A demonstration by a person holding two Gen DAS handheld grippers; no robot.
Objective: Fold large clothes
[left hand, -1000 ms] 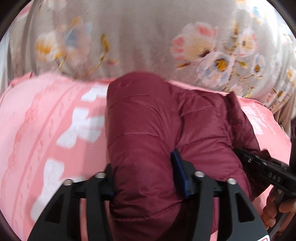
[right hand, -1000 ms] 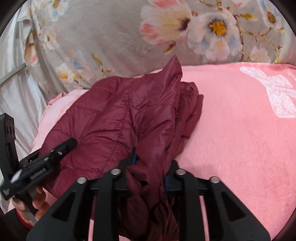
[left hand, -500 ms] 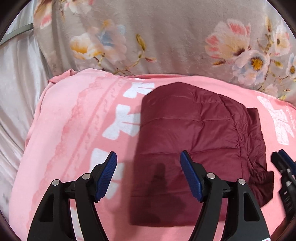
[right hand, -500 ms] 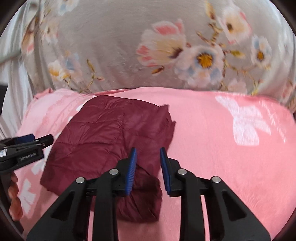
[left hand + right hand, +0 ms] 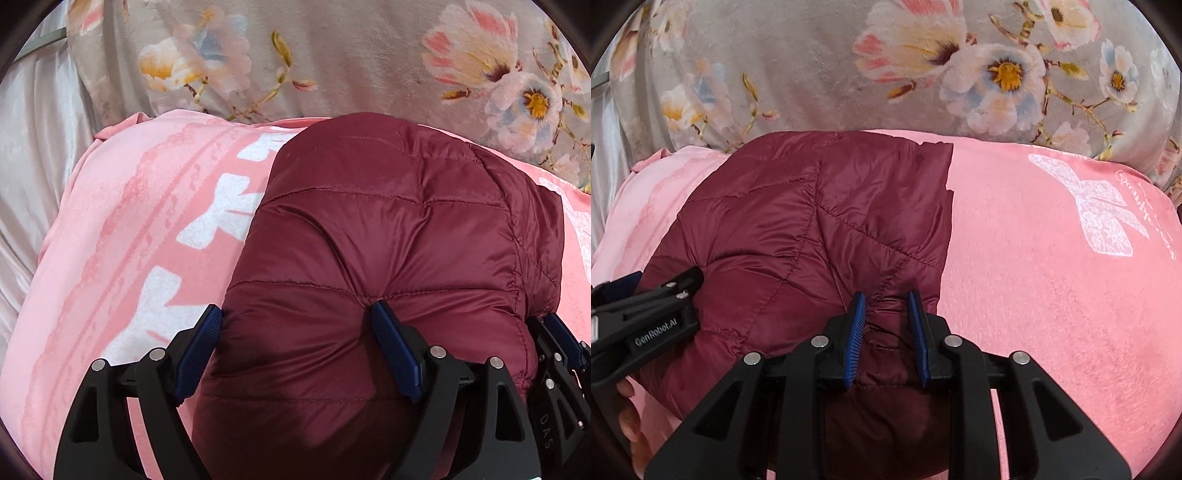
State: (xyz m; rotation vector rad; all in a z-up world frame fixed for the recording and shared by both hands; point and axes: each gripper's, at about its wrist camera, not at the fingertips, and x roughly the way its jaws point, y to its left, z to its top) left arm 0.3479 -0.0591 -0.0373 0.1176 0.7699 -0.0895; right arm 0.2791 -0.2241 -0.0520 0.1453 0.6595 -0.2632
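A dark red quilted puffer jacket (image 5: 388, 240) lies folded into a thick bundle on a pink blanket (image 5: 129, 240); it also shows in the right wrist view (image 5: 812, 221). My left gripper (image 5: 299, 332) is open wide, its blue pads pressed down on the bundle's near left part. My right gripper (image 5: 886, 317) stands with a narrow gap between its jaws, and a pinch of the jacket's near right edge sits between the pads. Each gripper shows at the edge of the other's view.
A grey floral blanket (image 5: 923, 74) rises behind the pink blanket (image 5: 1052, 277). Pale satin fabric (image 5: 33, 147) lies at the left. The pink blanket has white bow prints (image 5: 1100, 206).
One second ago both grippers held the jacket up. They laid it down and let go. Now both have come down onto the near edge of the folded bundle.
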